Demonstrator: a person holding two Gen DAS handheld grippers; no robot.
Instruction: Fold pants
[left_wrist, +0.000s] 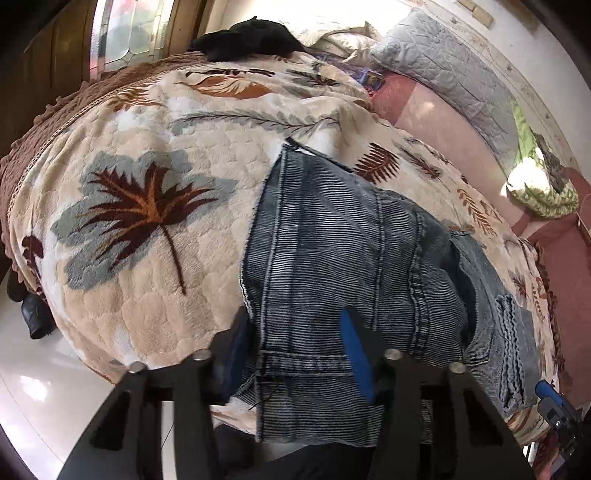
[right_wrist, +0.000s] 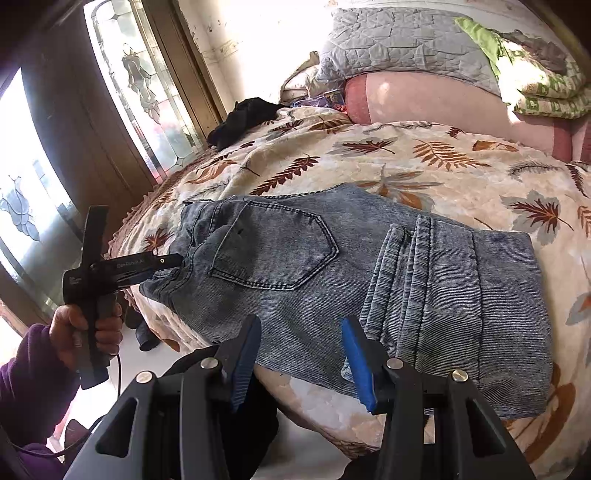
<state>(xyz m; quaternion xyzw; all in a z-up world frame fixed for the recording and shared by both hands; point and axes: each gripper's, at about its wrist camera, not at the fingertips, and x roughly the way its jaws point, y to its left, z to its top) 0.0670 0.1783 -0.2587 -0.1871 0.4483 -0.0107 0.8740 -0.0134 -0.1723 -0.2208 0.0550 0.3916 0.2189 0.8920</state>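
From the left wrist view, the left gripper (left_wrist: 295, 354) has its two blue-padded fingers clenched on the waistband of one pair of faded grey-blue corduroy-ribbed denim pants (left_wrist: 354, 258), which lies at the near edge of the cream leaf-patterned fleece blanket (left_wrist: 147, 147). From the right wrist view, the right gripper (right_wrist: 299, 365) hangs released, two fingers spread just above the folded pants' near edge; one black garment (right_wrist: 243, 118) lies at the blanket's far left corner.
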